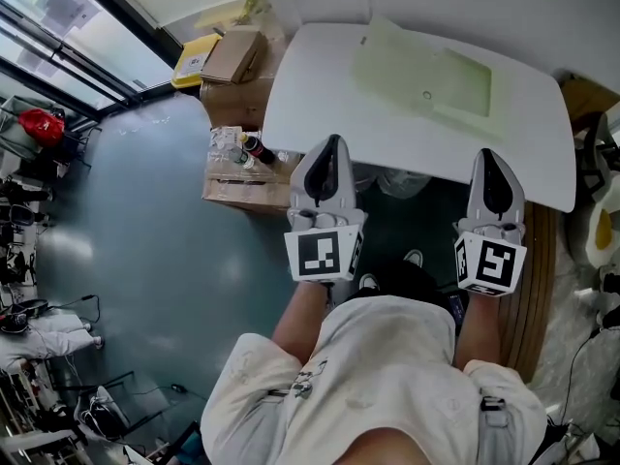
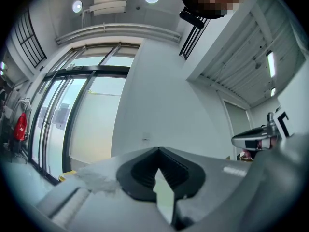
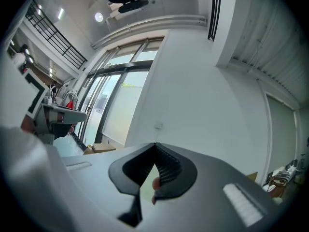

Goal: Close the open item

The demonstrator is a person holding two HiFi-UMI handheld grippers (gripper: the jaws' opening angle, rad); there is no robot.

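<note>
Cream-shirted shoulders (image 1: 387,386) fill the bottom of the head view, and from them both arms reach forward. The left gripper (image 1: 331,148) and the right gripper (image 1: 490,161) are each pinched to a point on nothing. Beyond their tips and between them, a pale green, flat, translucent plastic folder (image 1: 426,77) lies spread on the white rounded table (image 1: 310,95), well apart from either gripper. With the jaws closed, neither gripper could pinch a flap, so any closing would probably be a push or a flip. A thin sheet on a smooth top may then skid away rather than fold. Both gripper views look up at walls and windows and show no folder, so aiming depends on the head view alone. Which edge is the hinge, and whether the small round mark is a clasp, is too faint to tell.
</note>
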